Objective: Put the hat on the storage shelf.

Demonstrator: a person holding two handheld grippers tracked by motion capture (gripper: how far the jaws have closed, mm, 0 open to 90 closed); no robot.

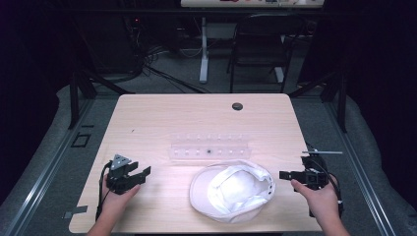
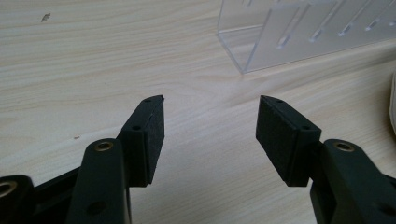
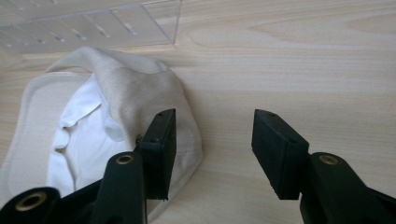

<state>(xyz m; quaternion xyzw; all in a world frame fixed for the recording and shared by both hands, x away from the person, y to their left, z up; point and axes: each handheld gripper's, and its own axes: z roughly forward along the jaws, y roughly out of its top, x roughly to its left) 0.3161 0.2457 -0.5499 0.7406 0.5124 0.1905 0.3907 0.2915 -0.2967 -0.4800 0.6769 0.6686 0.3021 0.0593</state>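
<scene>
A white cap [image 1: 232,192] lies upside down on the wooden table [image 1: 162,113], near the front edge, its lining facing up. Behind it stands a clear plastic rack [image 1: 209,146] with a row of slots. My left gripper [image 1: 142,174] is held open at the front left of the table, well left of the cap, with bare wood between its jaws [image 2: 210,128]. My right gripper [image 1: 286,174] is open just right of the cap. In the right gripper view the cap [image 3: 107,121] lies beside and behind the left jaw, with nothing between the fingers [image 3: 212,147].
The clear rack [image 2: 303,32] lies ahead and right of the left gripper, and the clear rack [image 3: 88,25] shows again beyond the cap. A round cable hole [image 1: 237,106] sits near the table's far edge. A chair [image 1: 258,44] and a desk leg [image 1: 203,49] stand beyond the table.
</scene>
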